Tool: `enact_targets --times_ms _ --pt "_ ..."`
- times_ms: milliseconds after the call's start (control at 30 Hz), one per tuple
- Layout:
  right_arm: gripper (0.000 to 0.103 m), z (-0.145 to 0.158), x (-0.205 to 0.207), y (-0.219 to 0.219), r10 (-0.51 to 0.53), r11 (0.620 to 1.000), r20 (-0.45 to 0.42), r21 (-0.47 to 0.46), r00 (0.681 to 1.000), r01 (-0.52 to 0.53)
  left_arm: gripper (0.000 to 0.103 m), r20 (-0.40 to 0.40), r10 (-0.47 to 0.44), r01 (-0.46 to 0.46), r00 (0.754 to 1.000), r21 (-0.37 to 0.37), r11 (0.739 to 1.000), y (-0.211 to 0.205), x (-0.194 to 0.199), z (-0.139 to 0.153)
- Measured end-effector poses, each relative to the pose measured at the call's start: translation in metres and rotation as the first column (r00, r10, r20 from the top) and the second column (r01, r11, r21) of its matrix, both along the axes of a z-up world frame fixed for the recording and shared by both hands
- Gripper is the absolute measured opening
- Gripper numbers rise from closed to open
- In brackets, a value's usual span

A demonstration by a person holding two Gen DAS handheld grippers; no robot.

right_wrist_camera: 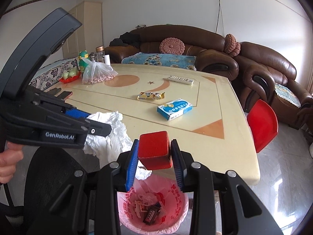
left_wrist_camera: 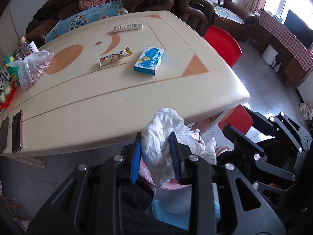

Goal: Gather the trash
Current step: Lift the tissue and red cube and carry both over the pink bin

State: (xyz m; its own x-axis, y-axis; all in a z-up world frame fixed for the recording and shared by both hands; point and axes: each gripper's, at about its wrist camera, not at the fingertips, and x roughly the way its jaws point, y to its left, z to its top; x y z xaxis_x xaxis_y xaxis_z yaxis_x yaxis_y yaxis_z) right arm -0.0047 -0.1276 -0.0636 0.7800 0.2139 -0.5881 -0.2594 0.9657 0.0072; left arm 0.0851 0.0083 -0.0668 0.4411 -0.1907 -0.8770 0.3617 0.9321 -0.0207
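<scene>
My left gripper (left_wrist_camera: 155,144) is shut on a crumpled white tissue (left_wrist_camera: 162,137) and holds it off the table's near edge; it also shows in the right wrist view (right_wrist_camera: 109,135). My right gripper (right_wrist_camera: 154,150) is shut on a red box (right_wrist_camera: 154,149) above a bin lined with a pink bag (right_wrist_camera: 176,221) that holds several scraps. On the cream table (left_wrist_camera: 97,101) lie a snack wrapper (left_wrist_camera: 115,56) and a blue and white box (left_wrist_camera: 149,60), both far from the grippers.
A remote (left_wrist_camera: 128,27) lies at the table's far side. A bag of nuts (left_wrist_camera: 33,68) and a phone (left_wrist_camera: 16,131) lie at its left. Red stools (right_wrist_camera: 263,125) stand to the right. A brown sofa (right_wrist_camera: 215,58) runs behind.
</scene>
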Motion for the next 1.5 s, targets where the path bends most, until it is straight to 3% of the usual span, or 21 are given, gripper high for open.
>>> enact_targets --times_ms 500,900,1500 --pt "0.032 -0.039 -0.004 -0.003 -0.011 1.0 -0.091 -0.017 0.996 0.01 0.028 -0.1 -0.003 0.002 0.995 -0.007 1.0 -0.002 -0.016 -0.049" --pt "0.032 -0.086 0.009 -0.007 -0.013 1.0 -0.192 -0.018 0.981 0.01 0.028 -0.172 0.009 -0.002 0.985 0.041 0.999 -0.008 -0.012 -0.101" --pt "0.032 -0.17 0.046 -0.015 -0.013 1.0 -0.389 -0.023 0.921 0.004 0.028 -0.261 0.048 -0.025 0.964 0.093 0.995 -0.017 0.004 -0.174"
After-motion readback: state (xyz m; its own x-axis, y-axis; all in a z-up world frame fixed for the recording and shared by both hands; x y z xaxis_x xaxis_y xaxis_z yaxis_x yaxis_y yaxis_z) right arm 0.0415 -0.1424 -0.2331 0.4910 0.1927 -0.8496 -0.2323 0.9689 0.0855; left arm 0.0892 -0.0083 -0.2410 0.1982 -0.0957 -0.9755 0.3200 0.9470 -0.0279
